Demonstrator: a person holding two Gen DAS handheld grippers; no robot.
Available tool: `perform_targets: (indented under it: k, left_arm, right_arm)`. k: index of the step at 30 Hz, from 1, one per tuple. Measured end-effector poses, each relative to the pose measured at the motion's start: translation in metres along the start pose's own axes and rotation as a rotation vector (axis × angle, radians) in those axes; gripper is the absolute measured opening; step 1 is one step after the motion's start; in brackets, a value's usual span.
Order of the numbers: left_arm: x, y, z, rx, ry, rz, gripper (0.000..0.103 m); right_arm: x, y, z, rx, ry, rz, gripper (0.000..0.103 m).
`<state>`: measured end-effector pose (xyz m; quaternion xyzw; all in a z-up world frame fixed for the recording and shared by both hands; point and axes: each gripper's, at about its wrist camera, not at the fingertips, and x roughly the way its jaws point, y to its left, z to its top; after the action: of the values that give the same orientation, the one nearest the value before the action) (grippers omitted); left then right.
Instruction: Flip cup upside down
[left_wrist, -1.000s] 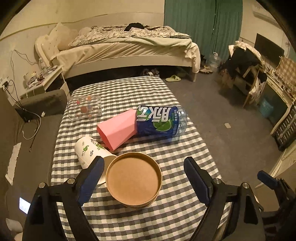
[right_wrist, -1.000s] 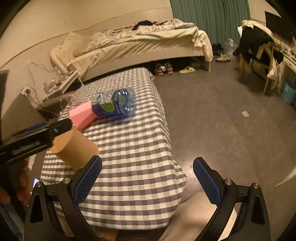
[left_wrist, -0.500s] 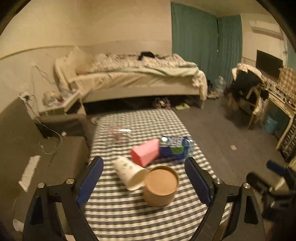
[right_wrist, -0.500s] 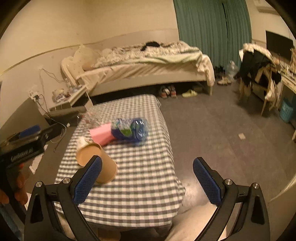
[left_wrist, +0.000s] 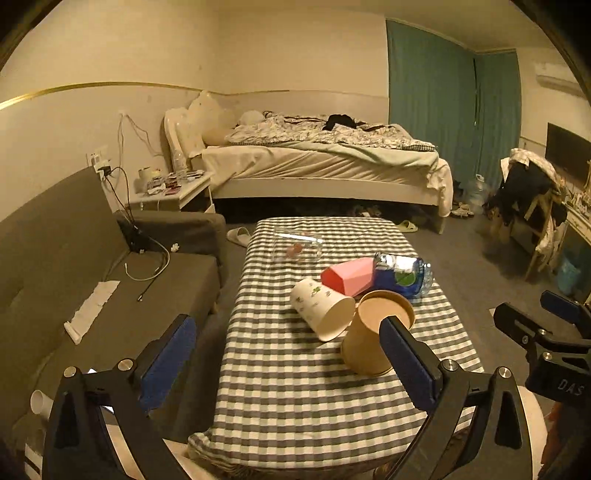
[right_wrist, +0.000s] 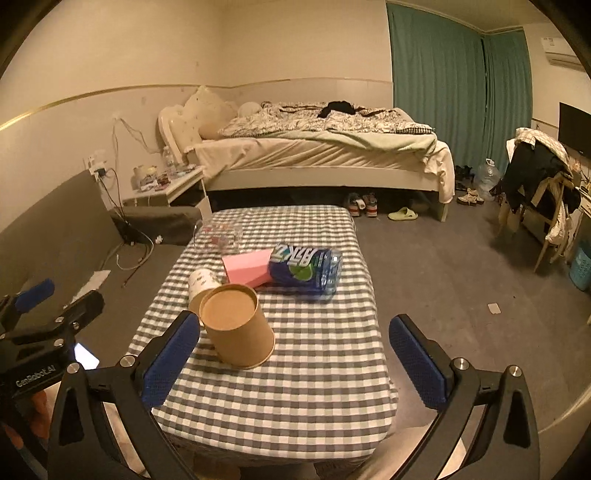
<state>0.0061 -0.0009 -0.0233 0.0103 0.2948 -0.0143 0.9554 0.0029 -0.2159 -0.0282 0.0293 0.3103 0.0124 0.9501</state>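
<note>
My left gripper (left_wrist: 288, 354) hides part of the brown paper cup (left_wrist: 373, 336); its jaws are spread wide, holding nothing. The right gripper (right_wrist: 295, 358) is just as wide, also empty. "GenRobot.AI" reads on the left gripper's body. The bottle (right_wrist: 306, 267) label is not legible to me. The cup stands bottom-up on the checked table (right_wrist: 314, 369), touching the white printed cup (left_wrist: 321, 306) lying beside it.
</note>
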Motion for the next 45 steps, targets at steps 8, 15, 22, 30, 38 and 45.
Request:
perform_targets:
  k: [8,15,22,30,38,45]
  left_arm:
    - [-0.007,0.009,-0.003,-0.01,-0.01,0.006,0.102]
    - [-0.009,0.011,-0.004,-0.007,-0.014,0.014,0.102]
    - [-0.009,0.012,-0.005,-0.008,-0.009,0.013,0.102]
    - [-0.009,0.013,-0.005,-0.008,-0.007,0.015,0.102]
    - [-0.007,0.014,-0.006,-0.004,-0.002,0.018,0.102]
    - [-0.007,0.014,-0.006,-0.006,0.0,0.017,0.102]
  right_arm:
    - [0.008,0.005,-0.004,-0.014,0.022,-0.017,0.103]
    - [0.009,0.01,-0.006,-0.025,0.03,-0.022,0.103]
    - [0.01,0.012,-0.007,-0.028,0.034,-0.025,0.103]
    - [0.011,0.01,-0.007,-0.028,0.037,-0.025,0.103]
    - [0.011,0.007,-0.009,-0.021,0.041,-0.028,0.103]
    - [0.012,0.006,-0.01,-0.021,0.042,-0.029,0.103]
